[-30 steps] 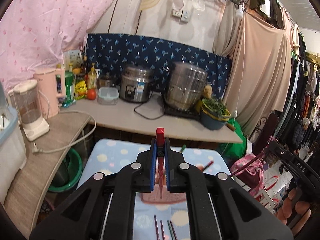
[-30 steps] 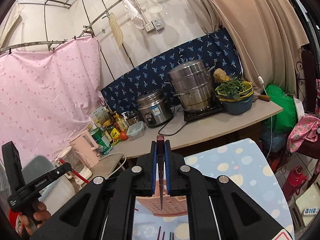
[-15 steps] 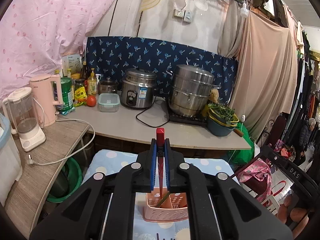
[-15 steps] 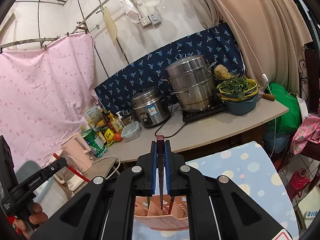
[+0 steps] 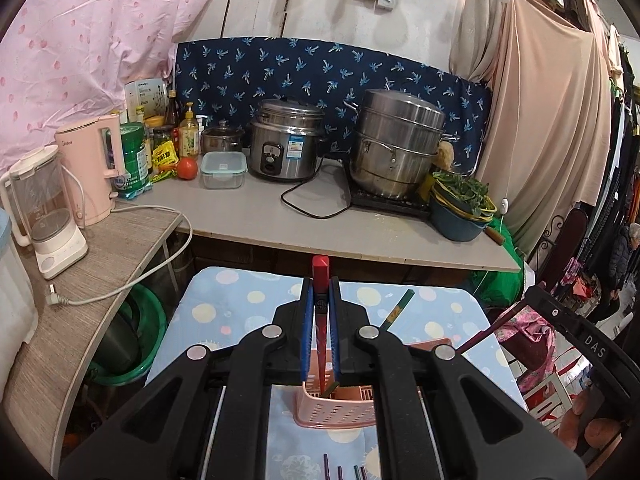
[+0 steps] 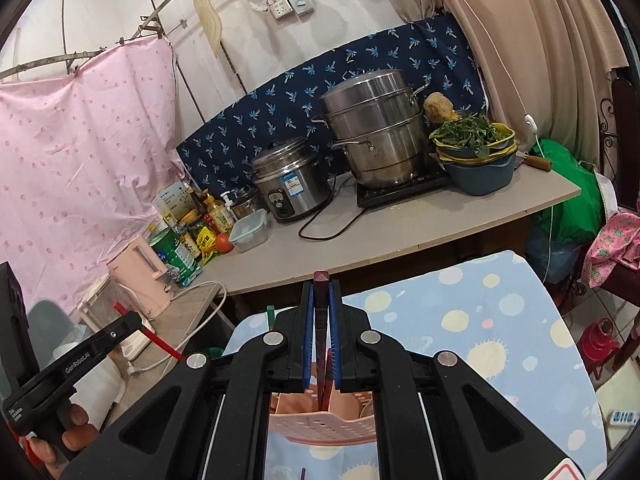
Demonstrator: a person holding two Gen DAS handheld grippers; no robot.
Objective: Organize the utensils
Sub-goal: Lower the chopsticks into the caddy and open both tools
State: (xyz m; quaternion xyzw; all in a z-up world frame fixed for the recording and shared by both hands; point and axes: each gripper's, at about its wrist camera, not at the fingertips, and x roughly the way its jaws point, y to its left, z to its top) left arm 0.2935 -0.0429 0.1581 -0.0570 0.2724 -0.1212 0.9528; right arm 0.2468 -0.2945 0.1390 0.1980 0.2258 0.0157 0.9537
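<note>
In the left wrist view, the left gripper (image 5: pixel 320 322) pinched a red chopstick (image 5: pixel 320 280) between its jaws, its lower tip inside the pink basket (image 5: pixel 334 412) on the dotted blue cloth (image 5: pixel 240 304); a green chopstick (image 5: pixel 398 308) leaned in the basket; in the right wrist view, the right gripper (image 6: pixel 321 322) clamped a dark red chopstick (image 6: pixel 321 280), its tip down in the same basket (image 6: pixel 320 426); the left hand (image 6: pixel 60 438) showed at lower left
</note>
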